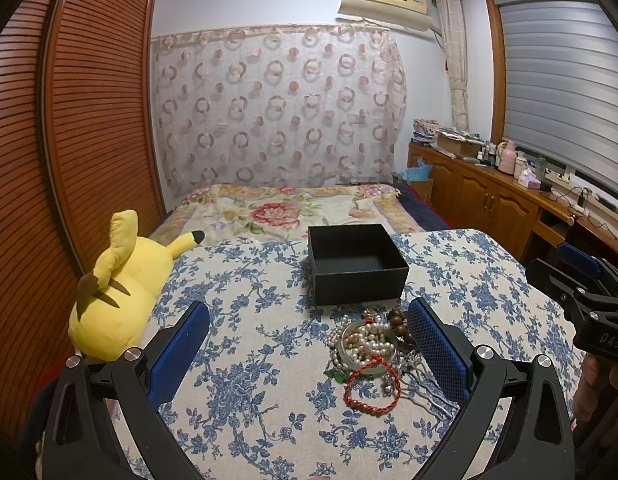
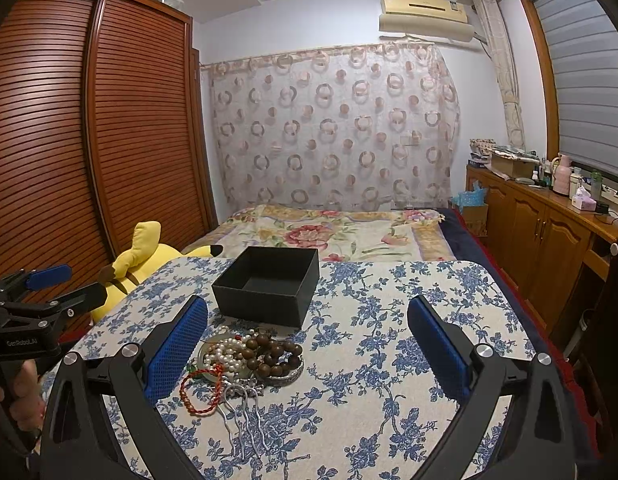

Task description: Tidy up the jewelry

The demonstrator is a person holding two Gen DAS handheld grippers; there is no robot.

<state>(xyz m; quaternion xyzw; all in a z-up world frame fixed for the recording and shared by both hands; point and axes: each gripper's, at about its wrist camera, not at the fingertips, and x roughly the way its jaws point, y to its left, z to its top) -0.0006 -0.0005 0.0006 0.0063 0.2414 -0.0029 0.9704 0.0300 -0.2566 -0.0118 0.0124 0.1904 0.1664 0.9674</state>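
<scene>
A pile of jewelry (image 1: 369, 350) lies on the blue-flowered tablecloth: white pearls (image 1: 367, 340) over a pale bangle, a red cord bracelet (image 1: 371, 390), brown wooden beads (image 2: 275, 354) and silver hairpins (image 2: 245, 416). Just behind the pile stands an open, empty black box (image 1: 355, 262) (image 2: 269, 284). My left gripper (image 1: 309, 344) hovers open above the table, the pile near its right finger. Also open, my right gripper (image 2: 309, 344) has the pile beside its left finger. Each gripper shows at the other view's edge (image 1: 585, 284) (image 2: 49, 288), both held by a hand.
A yellow plush toy (image 1: 121, 292) lies off the table's left side. Behind the table (image 2: 389, 380) is a bed with a floral blanket (image 1: 285, 208). A slatted wooden wardrobe (image 1: 69, 140) stands left; a cluttered wooden cabinet (image 2: 549, 224) runs along the right wall.
</scene>
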